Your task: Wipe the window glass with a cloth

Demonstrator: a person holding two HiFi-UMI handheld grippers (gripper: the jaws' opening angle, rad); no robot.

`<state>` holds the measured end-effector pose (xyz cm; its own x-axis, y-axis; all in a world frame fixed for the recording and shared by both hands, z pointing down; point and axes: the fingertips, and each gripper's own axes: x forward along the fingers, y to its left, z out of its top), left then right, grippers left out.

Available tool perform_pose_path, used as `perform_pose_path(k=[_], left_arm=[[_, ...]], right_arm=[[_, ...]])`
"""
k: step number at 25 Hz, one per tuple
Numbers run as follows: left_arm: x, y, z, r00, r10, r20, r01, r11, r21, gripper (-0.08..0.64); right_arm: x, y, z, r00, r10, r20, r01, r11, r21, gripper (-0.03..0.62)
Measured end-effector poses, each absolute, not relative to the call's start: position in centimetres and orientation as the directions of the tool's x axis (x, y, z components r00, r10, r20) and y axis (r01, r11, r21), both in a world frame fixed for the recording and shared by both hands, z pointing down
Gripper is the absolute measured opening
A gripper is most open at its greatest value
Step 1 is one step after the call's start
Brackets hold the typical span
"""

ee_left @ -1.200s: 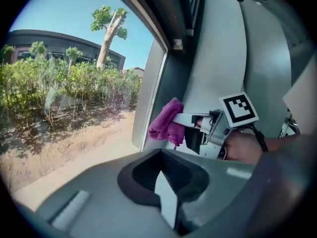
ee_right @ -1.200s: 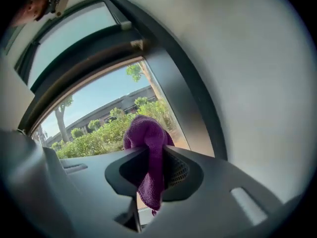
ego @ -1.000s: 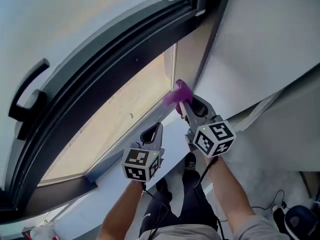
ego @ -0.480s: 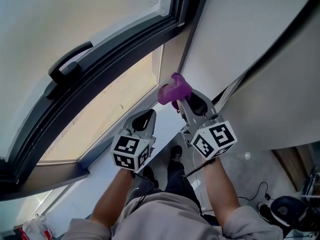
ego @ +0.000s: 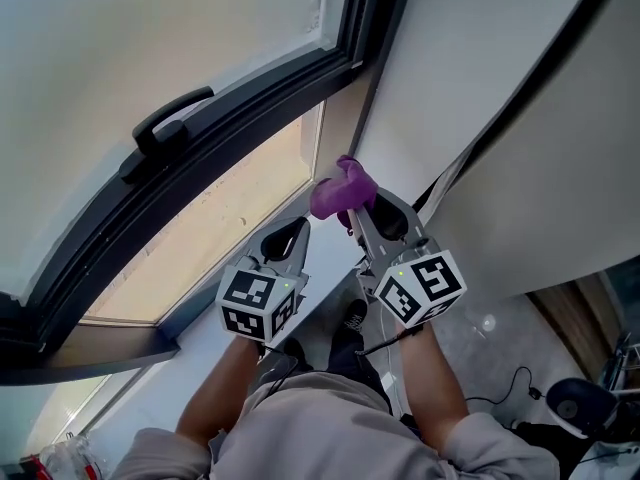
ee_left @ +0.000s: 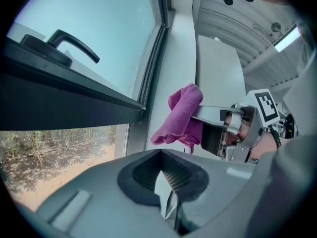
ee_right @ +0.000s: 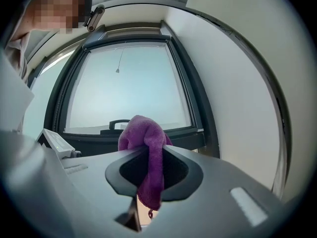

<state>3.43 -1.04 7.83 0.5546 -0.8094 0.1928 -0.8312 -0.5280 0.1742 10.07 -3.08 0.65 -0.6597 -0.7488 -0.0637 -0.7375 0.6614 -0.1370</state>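
Note:
A purple cloth (ego: pixel 341 190) (ee_left: pixel 183 117) (ee_right: pixel 145 152) is bunched in my right gripper (ego: pixel 352 204), which is shut on it, near the lower right corner of the window glass (ego: pixel 150 38). The cloth sits apart from the upper pane, beside the dark frame (ego: pixel 250 93). My left gripper (ego: pixel 290 234) is shut with nothing in it, just left of the right one and below the frame. A black window handle (ego: pixel 170 118) (ee_left: pixel 74 37) (ee_right: pixel 119 123) sits on the frame to the left.
A lower pane (ego: pixel 215 233) shows sandy ground outside. A white wall (ego: pixel 480 88) rises to the right of the window. The person's legs and shoes (ego: pixel 350 318) stand below on a pale sill or ledge. Cables and a dark device (ego: pixel 570 403) lie on the floor at the lower right.
The view has tilted up the window, so the handle sits nearer the middle. Both grippers moved slightly up along the frame's corner; the cloth stays clamped in the right one.

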Motion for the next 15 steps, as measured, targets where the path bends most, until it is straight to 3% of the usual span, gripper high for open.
perform_pose_path(k=[15], left_arm=[[3.2, 1.3, 6.6, 0.578, -0.8, 0.161, -0.815, -0.553, 0.175, 0.0]], right_arm=[[10.3, 0.2, -1.2, -0.63, -0.771, -0.096, -0.759, 0.637, -0.133, 0.077]])
